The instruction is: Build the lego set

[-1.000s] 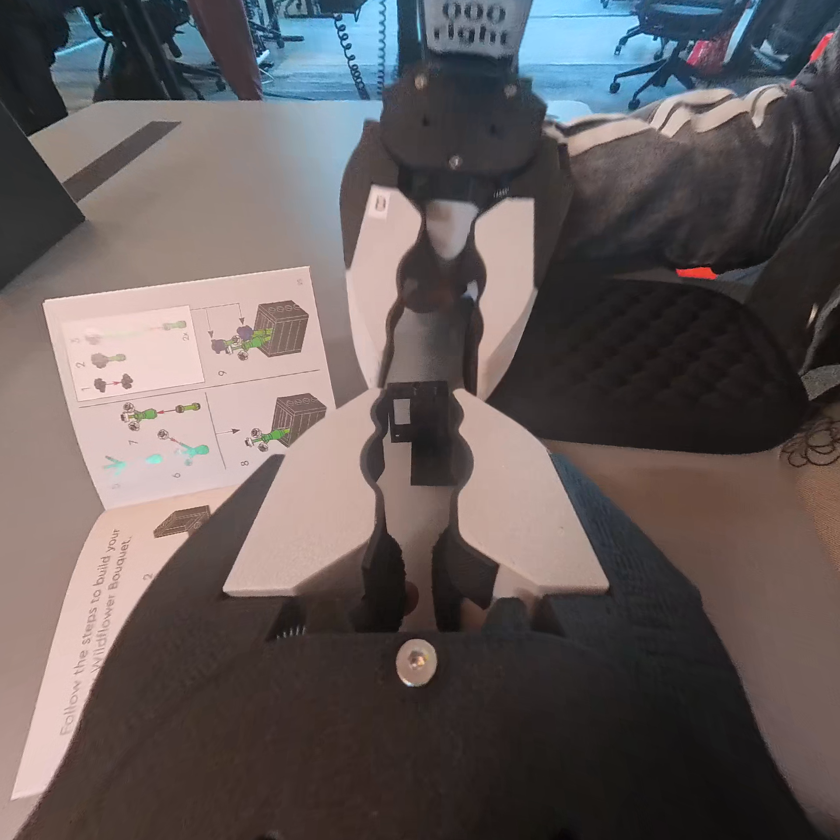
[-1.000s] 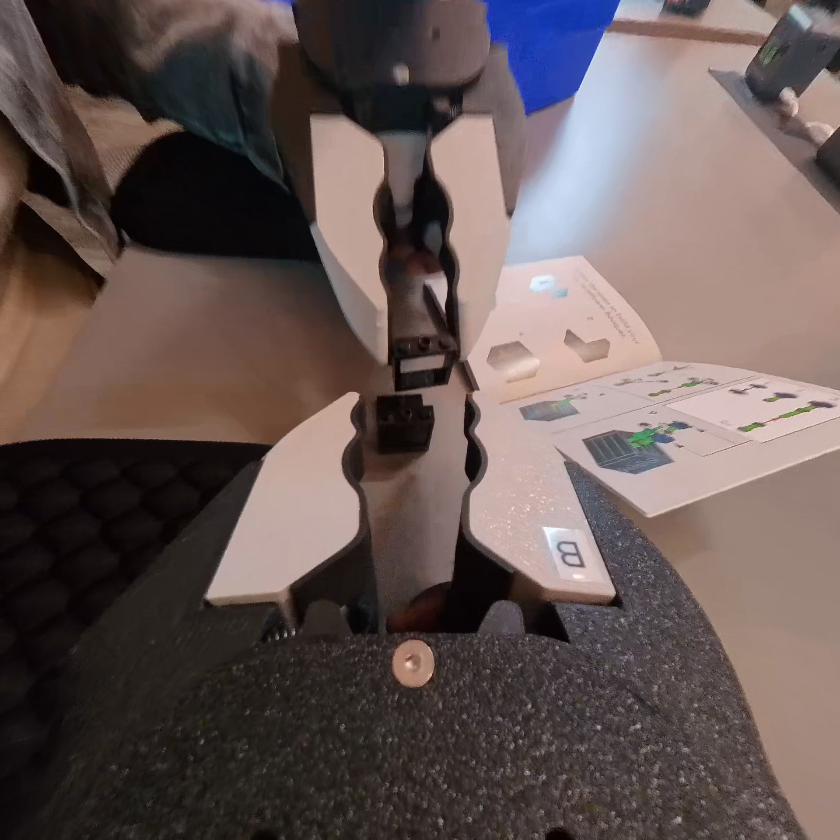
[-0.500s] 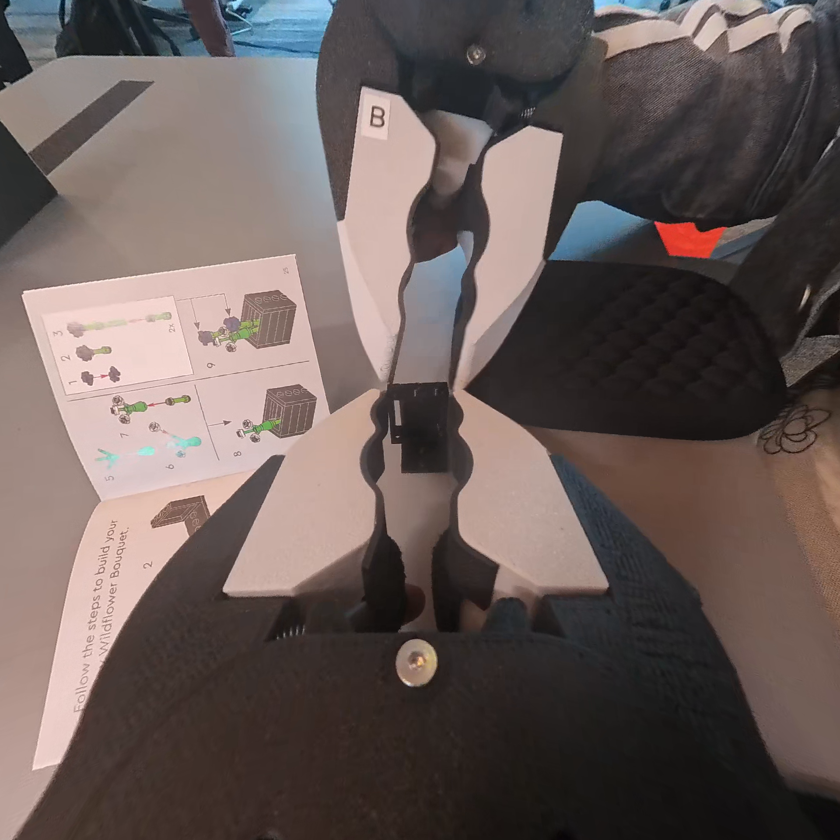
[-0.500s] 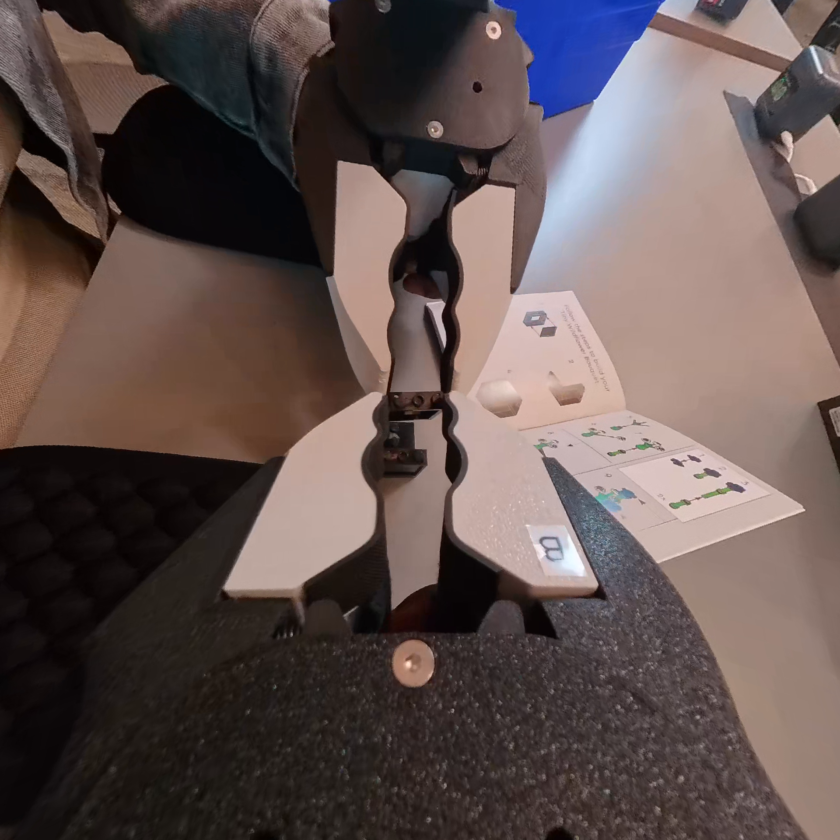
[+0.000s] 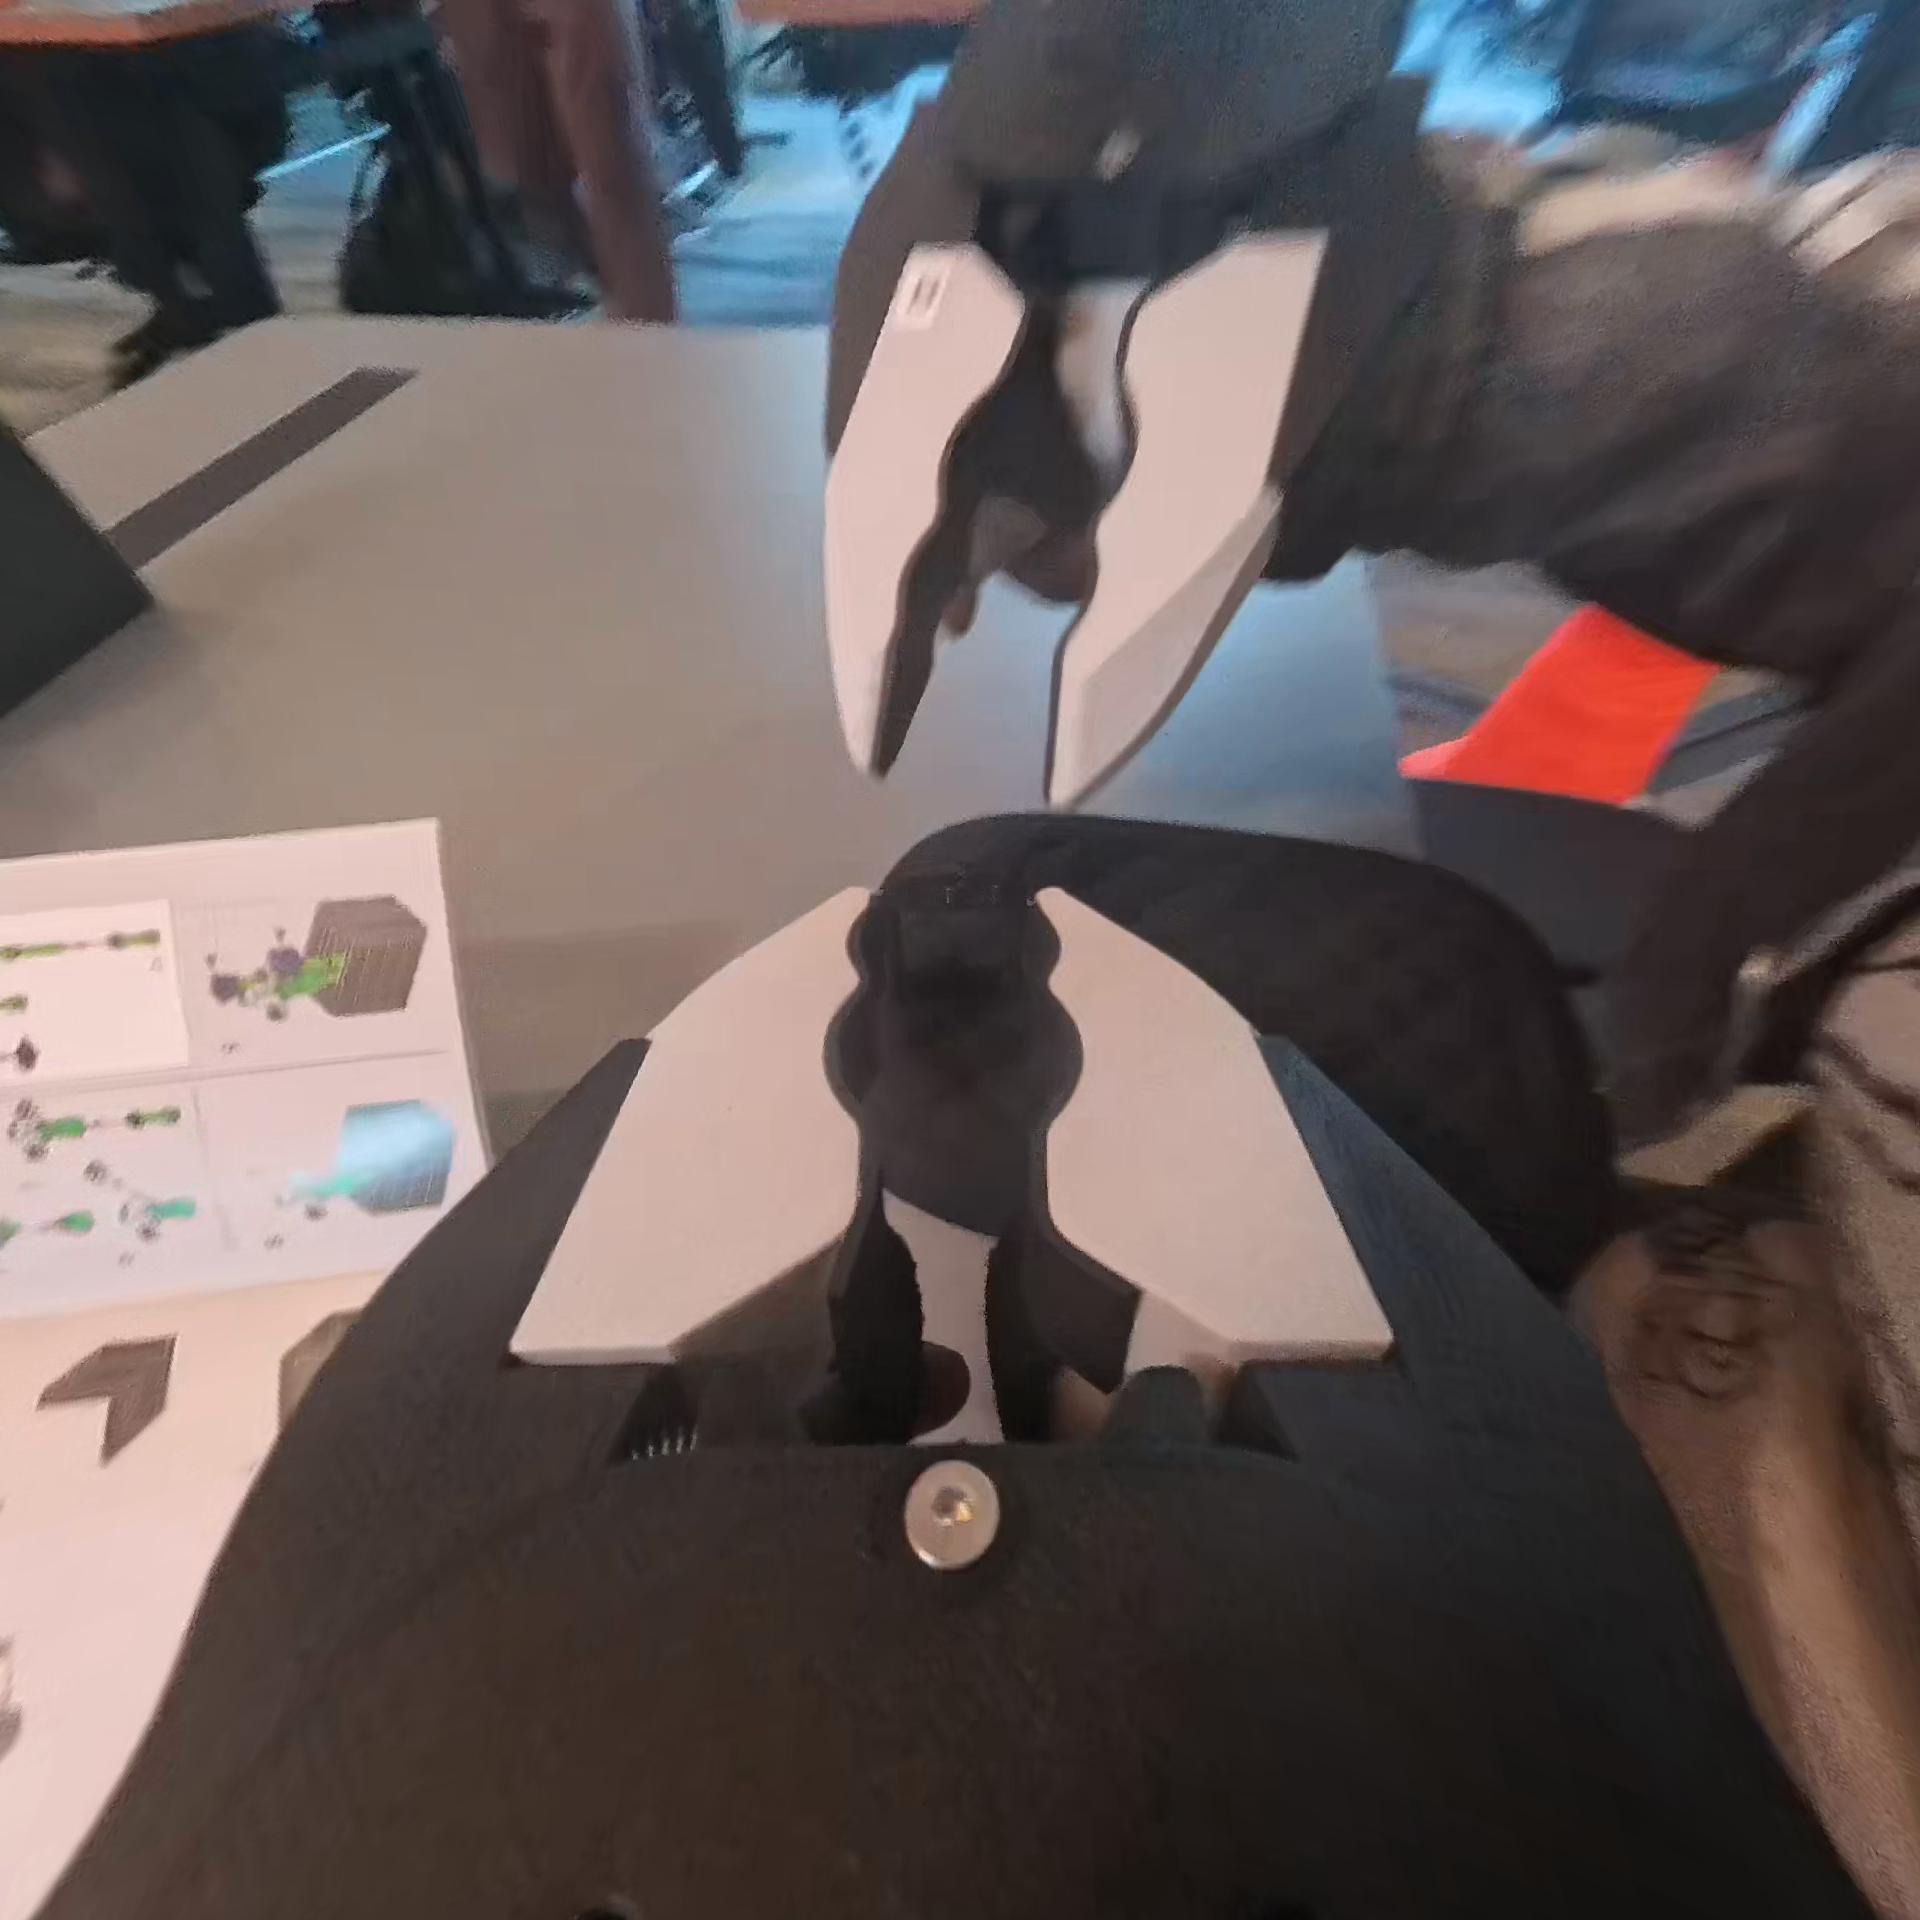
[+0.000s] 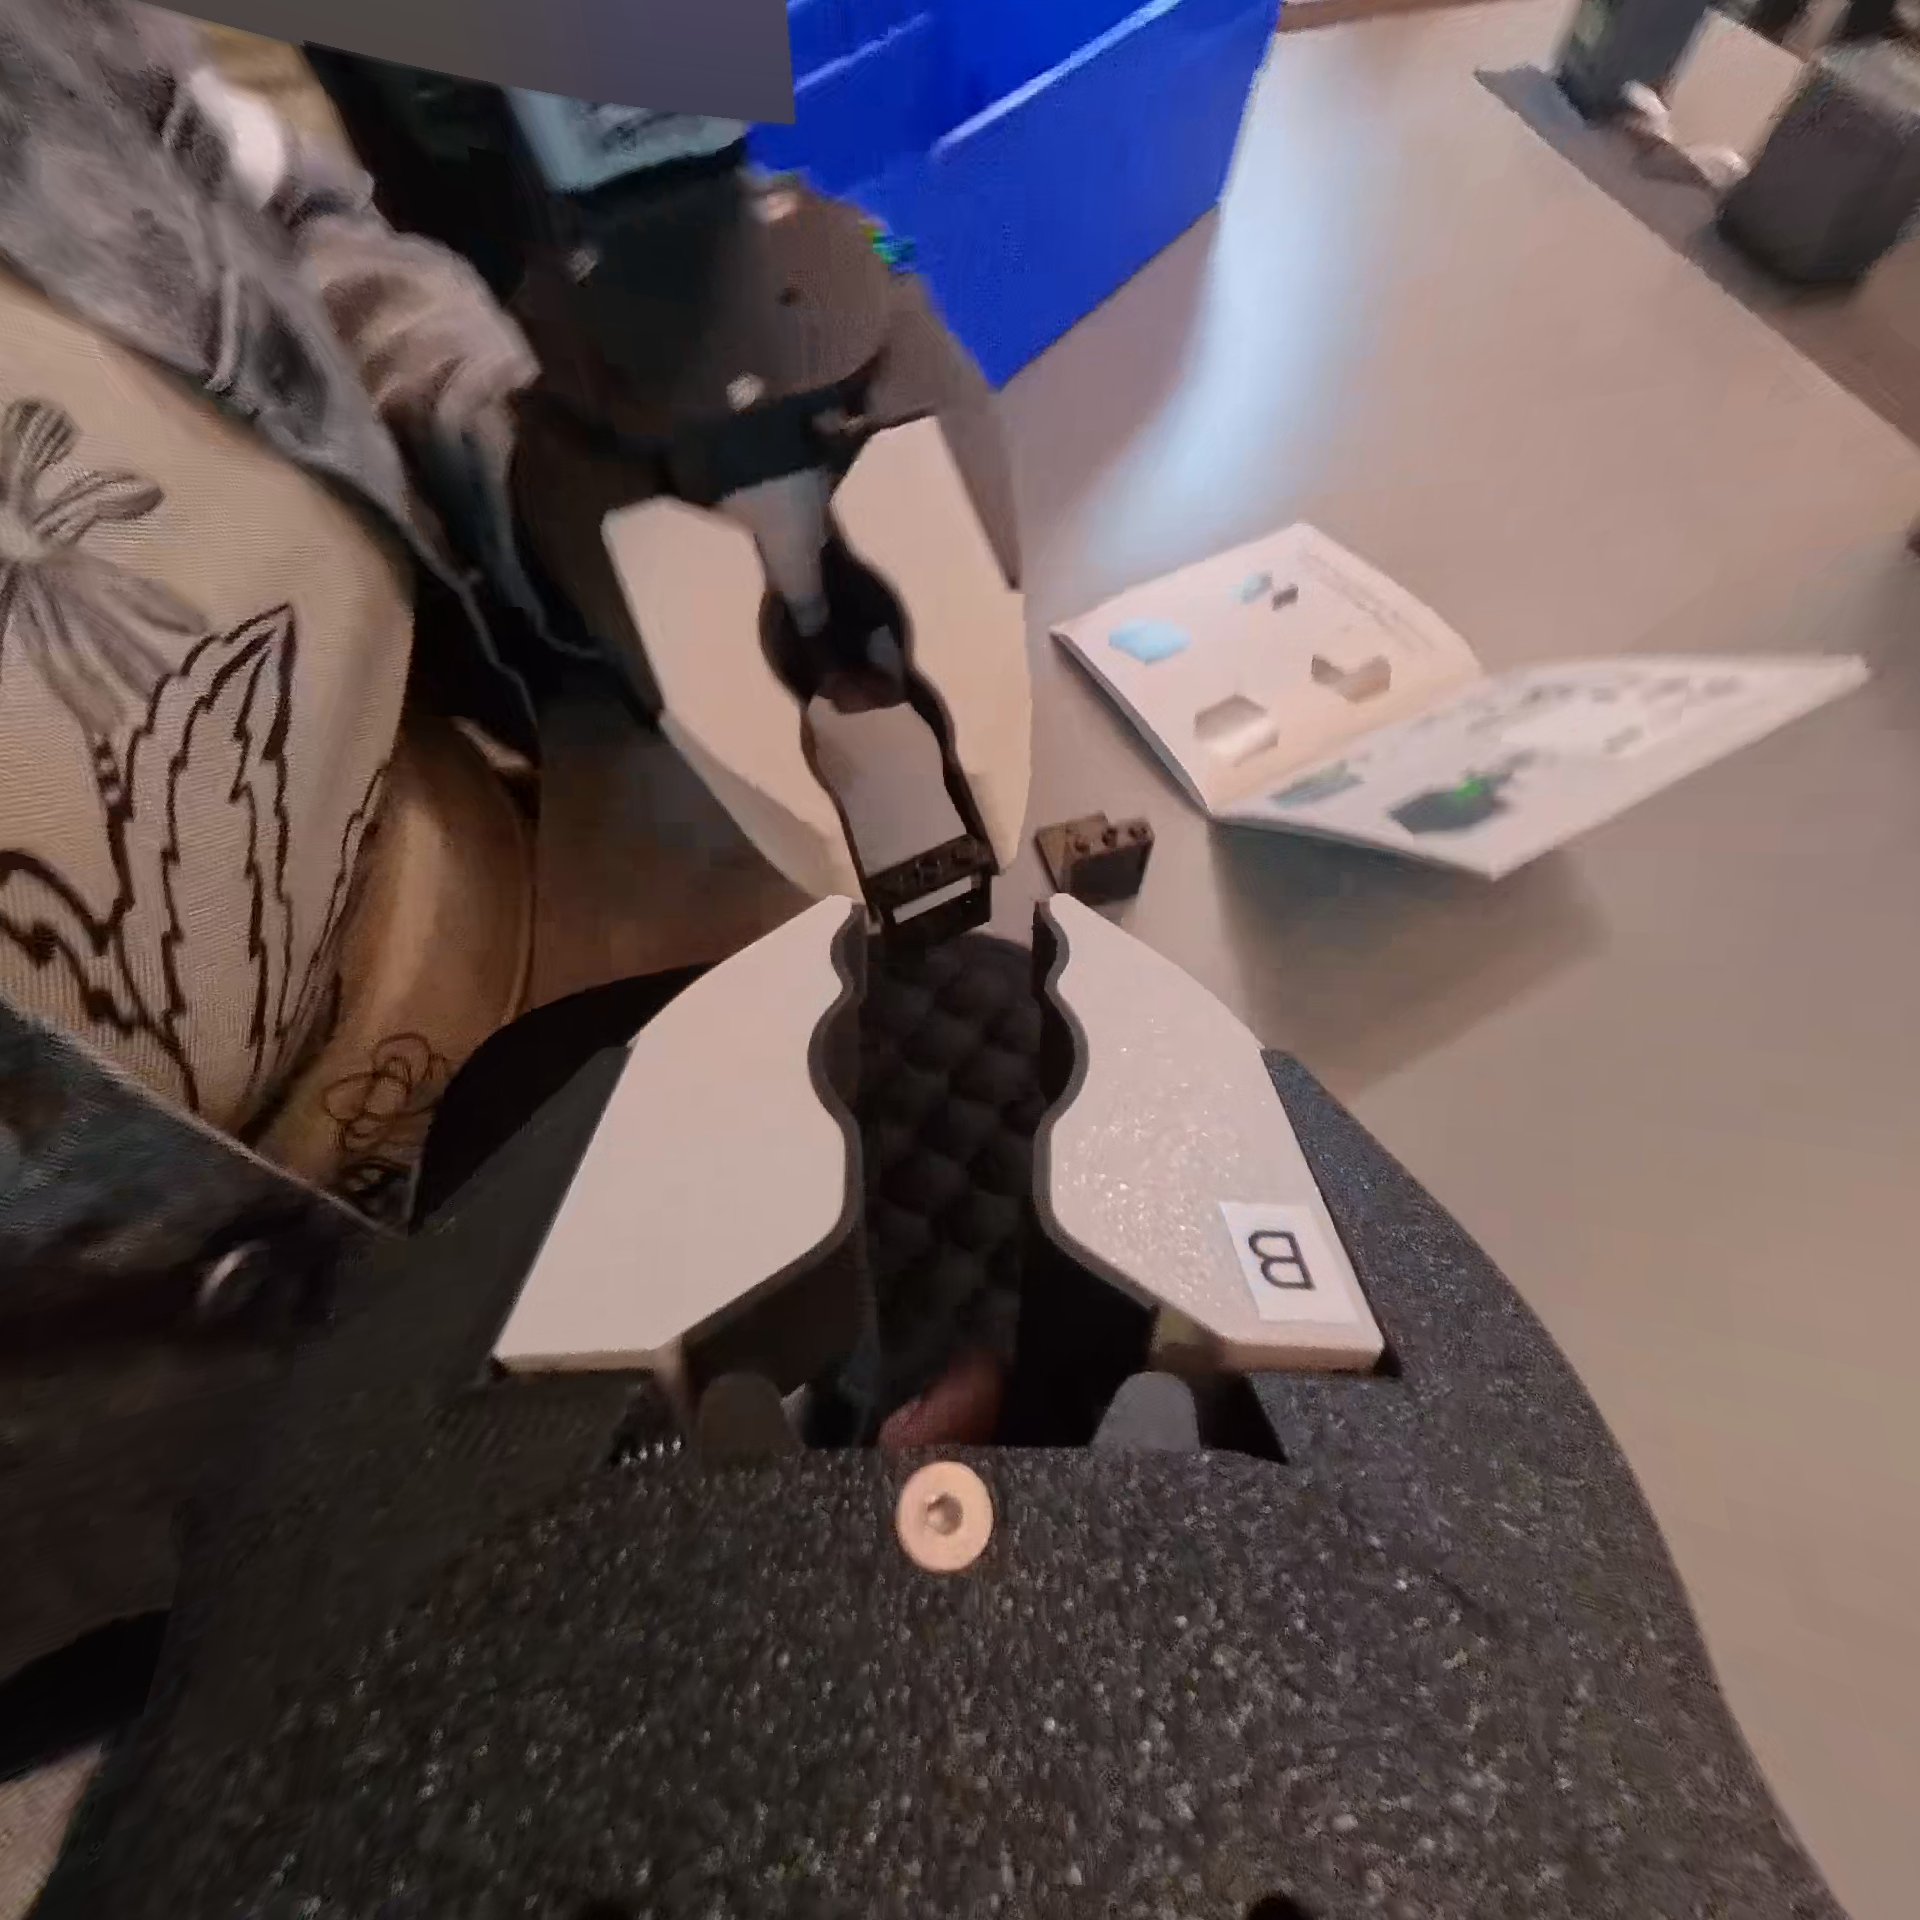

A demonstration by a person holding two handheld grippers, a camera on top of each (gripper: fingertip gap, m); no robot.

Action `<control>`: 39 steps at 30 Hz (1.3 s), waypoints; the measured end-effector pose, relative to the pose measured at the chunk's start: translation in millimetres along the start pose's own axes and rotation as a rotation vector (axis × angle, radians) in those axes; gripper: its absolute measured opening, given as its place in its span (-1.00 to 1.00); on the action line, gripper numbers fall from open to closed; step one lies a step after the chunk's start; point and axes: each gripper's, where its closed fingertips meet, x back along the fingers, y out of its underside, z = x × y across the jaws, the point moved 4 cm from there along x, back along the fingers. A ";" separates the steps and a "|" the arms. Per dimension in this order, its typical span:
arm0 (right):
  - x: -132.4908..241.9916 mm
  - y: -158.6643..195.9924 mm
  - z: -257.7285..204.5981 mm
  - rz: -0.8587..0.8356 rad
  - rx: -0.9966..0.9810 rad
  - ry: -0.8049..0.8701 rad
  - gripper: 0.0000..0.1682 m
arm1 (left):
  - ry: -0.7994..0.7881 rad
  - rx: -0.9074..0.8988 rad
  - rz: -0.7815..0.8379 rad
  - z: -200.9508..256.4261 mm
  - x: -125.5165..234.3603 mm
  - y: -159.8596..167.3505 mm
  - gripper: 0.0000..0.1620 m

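Observation:
My left gripper (image 5: 961, 896) is shut on a small black frame-shaped lego piece (image 5: 956, 940), which is hard to make out against the dark cushion behind it. In the right wrist view the same piece (image 6: 935, 868) sits clamped at the left gripper's tips (image 6: 925, 881). My right gripper (image 6: 945, 914) is open and empty, facing the left one tip to tip with a small gap. It shows in the left wrist view (image 5: 966, 779), a little above and beyond. A second black lego brick (image 6: 1096, 852) lies loose on the grey table (image 6: 1455, 1039), just right of both tips.
An open instruction booklet (image 5: 208, 1039) lies on the table to the left, and shows in the right wrist view (image 6: 1455, 748). A black quilted chair cushion (image 5: 1351, 987) is under the grippers. A blue bin (image 6: 1039, 187) and dark objects (image 6: 1818, 208) stand farther back. The tips of both grippers are at nearly the same place.
My right gripper has opened and drawn back from the left one. The black brick it held now lies on the table. The left gripper still holds its frame piece.

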 end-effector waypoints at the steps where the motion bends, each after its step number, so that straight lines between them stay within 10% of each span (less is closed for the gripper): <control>1: 3.8 2.5 0.2 0.001 -0.066 0.054 -0.68 | -0.042 -0.014 -0.026 2.9 -4.4 4.5 -0.68; 10: -19.1 25.9 -10.1 -0.100 -0.467 0.295 -0.61 | -0.255 -0.194 -0.158 9.5 -17.5 21.6 -0.69; 24: -26.4 14.3 -8.8 0.180 -0.785 0.065 -0.92 | -0.275 -0.392 -0.167 5.7 -2.0 20.5 -0.68; 30: -14.3 -15.2 -19.8 0.086 -0.225 0.097 -0.38 | -0.012 -0.132 -0.044 10.0 17.8 9.0 -0.68; 33: -17.9 -25.8 -29.9 -0.118 0.142 0.096 -0.46 | 0.059 -0.059 0.012 7.3 31.1 4.7 -0.68; 39: -34.9 -37.3 -24.4 -0.219 0.244 -0.031 -0.62 | 0.037 -0.114 -0.019 2.7 37.5 9.3 -0.68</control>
